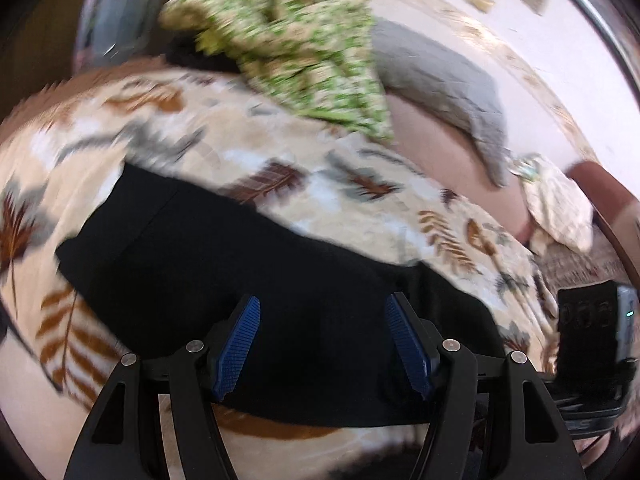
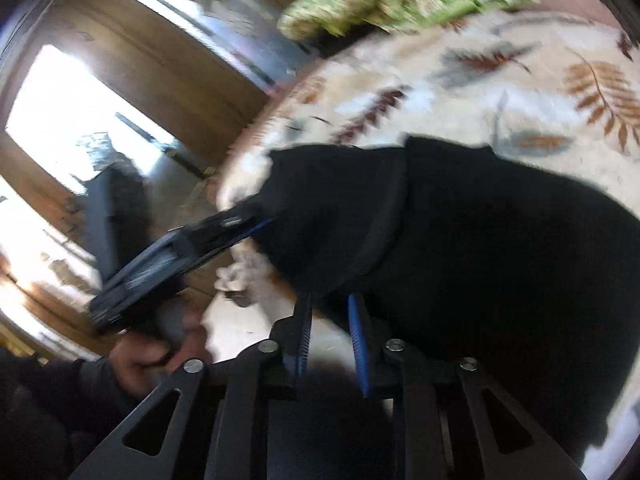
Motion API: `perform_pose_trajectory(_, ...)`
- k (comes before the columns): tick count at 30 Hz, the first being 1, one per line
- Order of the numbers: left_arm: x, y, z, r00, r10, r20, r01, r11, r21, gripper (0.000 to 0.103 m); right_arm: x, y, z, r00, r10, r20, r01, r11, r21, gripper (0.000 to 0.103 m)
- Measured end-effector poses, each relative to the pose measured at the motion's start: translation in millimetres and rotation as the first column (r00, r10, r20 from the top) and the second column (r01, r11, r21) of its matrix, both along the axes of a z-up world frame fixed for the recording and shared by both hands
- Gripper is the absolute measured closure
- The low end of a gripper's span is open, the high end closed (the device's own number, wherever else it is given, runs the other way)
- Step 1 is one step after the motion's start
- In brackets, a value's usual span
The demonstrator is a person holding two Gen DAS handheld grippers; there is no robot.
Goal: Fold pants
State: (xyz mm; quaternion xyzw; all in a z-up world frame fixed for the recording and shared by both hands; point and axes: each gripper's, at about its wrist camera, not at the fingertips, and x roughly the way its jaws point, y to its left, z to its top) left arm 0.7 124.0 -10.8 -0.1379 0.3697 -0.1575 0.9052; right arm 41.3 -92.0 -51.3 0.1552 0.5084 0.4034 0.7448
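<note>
Black pants (image 1: 224, 264) lie on a leaf-patterned blanket (image 1: 160, 136) on a bed. My left gripper (image 1: 322, 306) is open, its blue pads just above the pants' near edge. In the right wrist view the pants (image 2: 500, 240) fill the right side, with a band or seam running across them. My right gripper (image 2: 330, 304) has its jaws a small gap apart at the pants' lower edge; I cannot tell whether cloth is pinched. The left gripper (image 2: 264, 220) shows there too, its tips at the pants' left corner. Both views are blurred.
A green floral cloth (image 1: 304, 40) and a grey pillow (image 1: 444, 76) lie at the far side of the bed. A patterned pillow (image 1: 560, 204) sits at the right. The right gripper's camera (image 1: 596, 320) shows at the right edge. A wooden door and bright windows (image 2: 80, 128) stand left.
</note>
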Motion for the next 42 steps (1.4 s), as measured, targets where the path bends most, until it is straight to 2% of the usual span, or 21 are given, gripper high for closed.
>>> perform_pose_trajectory(2, 3.8, -13.5, 8.2, 0.994, -0.099, 0.047, 0.097, 0.995, 0.036, 0.038, -18.5, -28.6, 21.2, 0.994, -0.062, 0.087, 0.06, 0.998, 0.02, 0.071)
perform_pose_trajectory(4, 4.4, -35.3, 17.9, 0.968, -0.23, 0.099, 0.223, 0.971, 0.082, 0.036, -31.2, -64.1, 33.0, 0.975, -0.164, 0.151, 0.171, 0.985, -0.029, 0.062)
perform_pose_trajectory(6, 4.0, -61.1, 21.9, 0.913, -0.388, 0.126, 0.37, 0.917, 0.149, 0.038, -40.3, -105.7, 34.9, 0.933, -0.309, 0.186, 0.331, 0.938, -0.105, 0.062)
perform_pose_trajectory(7, 0.7, -77.4, 21.7, 0.869, -0.479, 0.127, 0.451, 0.871, 0.194, 0.041, -41.7, -120.5, 33.8, 0.912, -0.365, 0.187, 0.39, 0.913, -0.118, 0.065)
perform_pose_trajectory(8, -0.6, -84.2, 20.2, 0.841, -0.526, 0.124, 0.496, 0.843, 0.21, 0.049, -43.9, -134.5, 33.2, 0.892, -0.413, 0.187, 0.438, 0.891, -0.12, 0.077)
perform_pose_trajectory(9, -1.7, -92.1, 16.2, 0.812, -0.574, 0.107, 0.544, 0.81, 0.22, 0.073, -46.3, -144.6, 33.1, 0.88, -0.437, 0.187, 0.461, 0.88, -0.113, 0.085)
perform_pose_trajectory(10, 0.1, -95.8, 10.5, 0.802, -0.593, 0.075, 0.566, 0.793, 0.225, 0.089, -47.8, -147.1, 33.6, 0.88, -0.433, 0.197, 0.46, 0.88, -0.118, 0.094)
perform_pose_trajectory(12, 8.9, -94.9, -5.5, 0.819, -0.573, 0.003, 0.555, 0.794, 0.249, 0.094, -49.4, -136.5, 34.2, 0.895, -0.387, 0.223, 0.422, 0.896, -0.14, 0.095)
perform_pose_trajectory(15, 16.6, -76.2, -31.9, 0.845, -0.527, -0.085, 0.532, 0.819, 0.213, 0.096, -42.3, -104.3, 21.7, 0.938, -0.277, 0.207, 0.317, 0.929, -0.19, 0.096)
perform_pose_trajectory(17, 18.9, -61.0, -50.5, 0.862, -0.493, -0.121, 0.507, 0.846, 0.165, 0.097, -28.8, -86.8, -12.1, 0.966, -0.236, 0.109, 0.26, 0.903, -0.342, 0.1)
perform_pose_trajectory(19, 22.7, -53.0, -54.0, 0.868, -0.483, -0.118, 0.495, 0.862, 0.11, 0.097, -21.3, -86.5, -24.9, 0.964, -0.253, 0.079, 0.265, 0.899, -0.348, 0.101)
perform_pose_trajectory(22, 23.6, -61.4, -41.1, 0.861, -0.495, -0.118, 0.508, 0.849, 0.147, 0.099, -20.9, -95.2, -17.1, 0.963, -0.259, 0.074, 0.269, 0.91, -0.314, 0.102)
perform_pose_trajectory(24, 20.1, -70.8, -20.3, 0.845, -0.531, -0.061, 0.534, 0.831, 0.155, 0.098, -21.0, -98.9, -2.6, 0.949, -0.289, 0.126, 0.313, 0.907, -0.283, 0.094)
perform_pose_trajectory(26, 22.2, -76.6, 3.8, 0.83, -0.558, 0.016, 0.552, 0.824, 0.123, 0.094, -17.9, -101.5, 14.2, 0.917, -0.329, 0.227, 0.381, 0.89, -0.25, 0.094)
perform_pose_trajectory(28, 35.4, -87.5, 14.3, 0.842, -0.538, 0.028, 0.532, 0.838, 0.121, 0.092, -6.1, -102.9, 18.9, 0.883, -0.373, 0.284, 0.438, 0.872, -0.218, 0.094)
perform_pose_trajectory(30, 55.1, -98.4, 5.8, 0.875, -0.483, -0.013, 0.479, 0.864, 0.155, 0.092, 5.6, -96.4, 12.8, 0.875, -0.376, 0.304, 0.453, 0.856, -0.248, 0.094)
perform_pose_trajectory(32, 81.5, -106.0, -28.1, 0.907, -0.392, -0.15, 0.417, 0.886, 0.203, 0.092, 23.1, -84.0, -14.6, 0.905, -0.344, 0.251, 0.417, 0.837, -0.355, 0.094)
perform_pose_trajectory(33, 92.5, -104.3, -52.9, 0.912, -0.337, -0.232, 0.388, 0.894, 0.224, 0.092, 24.6, -81.9, -25.0, 0.915, -0.328, 0.233, 0.397, 0.833, -0.386, 0.094)
perform_pose_trajectory(36, 92.1, -97.6, -59.3, 0.927, -0.33, -0.18, 0.361, 0.914, 0.182, 0.092, 24.4, -75.7, -27.5, 0.911, -0.309, 0.272, 0.4, 0.819, -0.412, 0.095)
perform_pose_trajectory(40, 89.4, -105.1, -59.4, 0.93, -0.325, -0.172, 0.357, 0.908, 0.218, 0.092, 23.4, -82.3, -26.3, 0.908, -0.333, 0.254, 0.41, 0.831, -0.376, 0.095)
perform_pose_trajectory(42, 89.1, -97.1, -54.1, 0.931, -0.325, -0.168, 0.351, 0.921, 0.167, 0.092, 21.8, -82.9, -24.6, 0.904, -0.34, 0.261, 0.418, 0.832, -0.364, 0.095)
